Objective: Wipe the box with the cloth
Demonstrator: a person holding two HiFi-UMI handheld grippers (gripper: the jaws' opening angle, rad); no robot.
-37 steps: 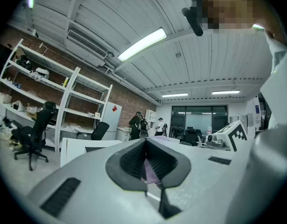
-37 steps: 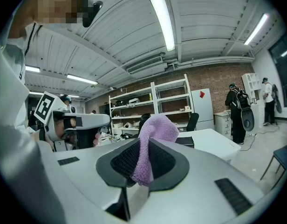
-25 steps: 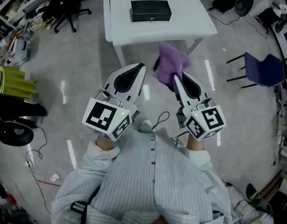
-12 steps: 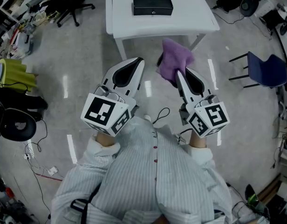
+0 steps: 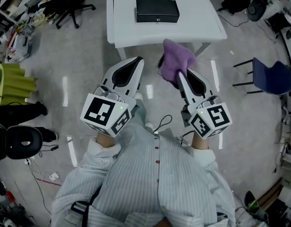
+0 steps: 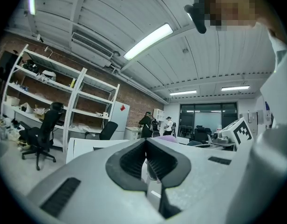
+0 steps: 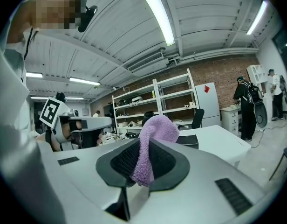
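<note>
the wiping has not begun, as far as the pictures show. the box [image 5: 157,10], black, flat and closed, lies on the white counter [image 5: 202,25], away from its near edge, and nothing touches it. the person stands on the near side of the counter, and both tools are held over the floor, not over the counter top.

the right tool [image 5: 180,79] has its jaws pressed on the cloth [image 5: 176,60]. in the right gripper view the purple cloth is pinched between the two dark pads, and the rest of it stands up in a soft bundle beyond the tips. so the first part, to take the cloth, is done. in the head view the cloth is near the front edge of the counter but well apart from the box.

the left tool [image 5: 137,60] carries nothing. in the left gripper view its jaws are together, with only a thin line between the pads and no thing in it.

what is left, i judge, is nearly the whole task: to bring the cloth forward over the counter, to lower it on the box, and to rub the top and perhaps the sides. the box may slide under the rubbing, so the free left tool could be needed to hold it in place.
</note>
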